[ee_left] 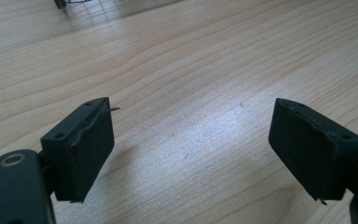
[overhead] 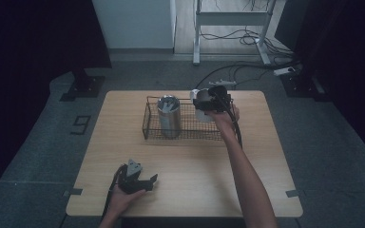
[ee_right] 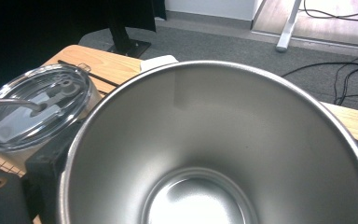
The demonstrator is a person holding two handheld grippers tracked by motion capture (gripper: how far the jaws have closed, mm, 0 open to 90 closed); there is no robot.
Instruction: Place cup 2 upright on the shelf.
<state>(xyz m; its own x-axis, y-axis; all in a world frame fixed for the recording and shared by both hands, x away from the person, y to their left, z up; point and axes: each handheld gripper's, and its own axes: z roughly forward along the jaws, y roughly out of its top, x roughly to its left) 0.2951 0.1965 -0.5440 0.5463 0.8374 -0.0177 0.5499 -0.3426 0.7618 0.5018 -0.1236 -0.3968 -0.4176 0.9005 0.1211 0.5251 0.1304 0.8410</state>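
- Left gripper (overhead: 148,182) rests near the table's (overhead: 247,190) front-left corner, jaws apart, empty.
- Right gripper (overhead: 203,105) clamps a steel cup (ee_right: 214,154) over the basket's (overhead: 148,124) right end.
- The cup looks rigid, light, slick; grip its rim.

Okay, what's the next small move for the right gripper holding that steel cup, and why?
Probably lower the open steel cup into the wire basket, right of the lidded tumbler. The right gripper holds it above the basket's right end, where the floor looks free.
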